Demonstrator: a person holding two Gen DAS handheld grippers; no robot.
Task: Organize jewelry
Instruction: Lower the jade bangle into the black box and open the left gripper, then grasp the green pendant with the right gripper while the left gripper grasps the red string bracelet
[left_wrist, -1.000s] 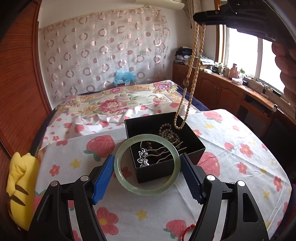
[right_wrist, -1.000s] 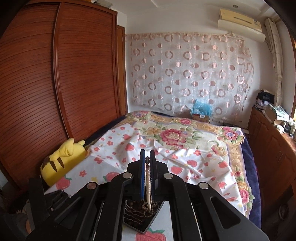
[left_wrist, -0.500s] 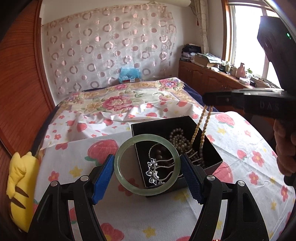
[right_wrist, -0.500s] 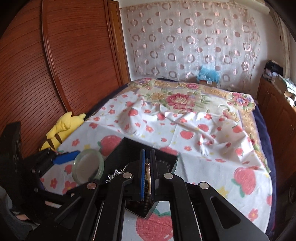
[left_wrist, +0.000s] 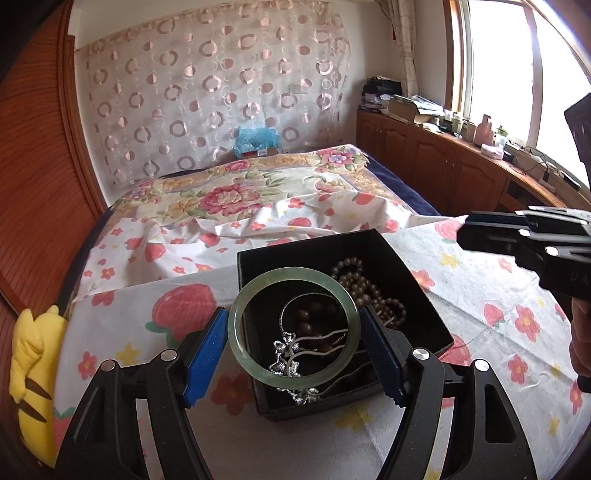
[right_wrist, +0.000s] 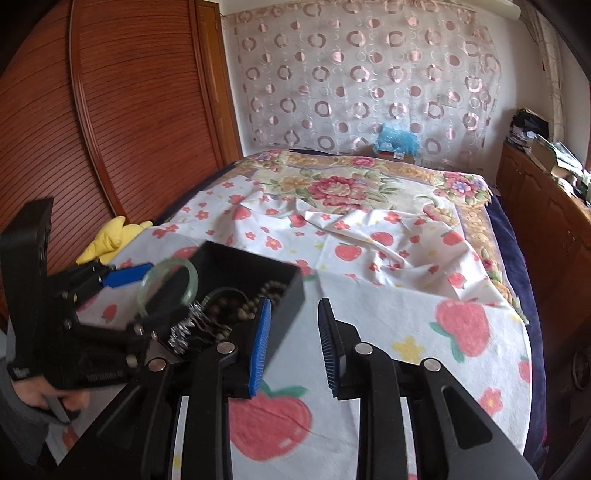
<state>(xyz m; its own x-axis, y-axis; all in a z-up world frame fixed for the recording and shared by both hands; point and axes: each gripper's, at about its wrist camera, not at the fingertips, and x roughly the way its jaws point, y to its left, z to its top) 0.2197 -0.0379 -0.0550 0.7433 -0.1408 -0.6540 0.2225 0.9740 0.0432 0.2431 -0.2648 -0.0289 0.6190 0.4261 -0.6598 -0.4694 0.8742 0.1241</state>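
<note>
**Chain dropped in the box, bangle still to go**

Since a moment ago our right gripper (right_wrist: 291, 343) has let the gold chain go: its blue pads, which were pinched on the chain over the box, now stand apart with nothing between them, and it has drawn back to the right of the box. We cannot pick the chain out for certain among the jewelry in the box.

Nearest to us, our left gripper (left_wrist: 294, 350) is clamped on the green bangle (left_wrist: 293, 326), one blue pad on each side of the ring. It holds the bangle upright over the near half of the black box (left_wrist: 402, 273), so we look through the ring into the box. In the right wrist view the left gripper reaches in from the left, level and pointing across the box, with the hand (right_wrist: 40, 400) wrapped under its handle.

Inside the box lie a silver hairpin (left_wrist: 295, 349), dark brown beads (left_wrist: 306, 317) and a pearl strand (left_wrist: 360, 284) toward the far right corner.

The box sits on a strawberry-print cloth (left_wrist: 480, 295). Beyond it the floral bedspread (left_wrist: 229, 195) runs back to the curtain (left_wrist: 207, 92). A yellow plush toy (left_wrist: 29, 365) lies at the left edge.
</note>
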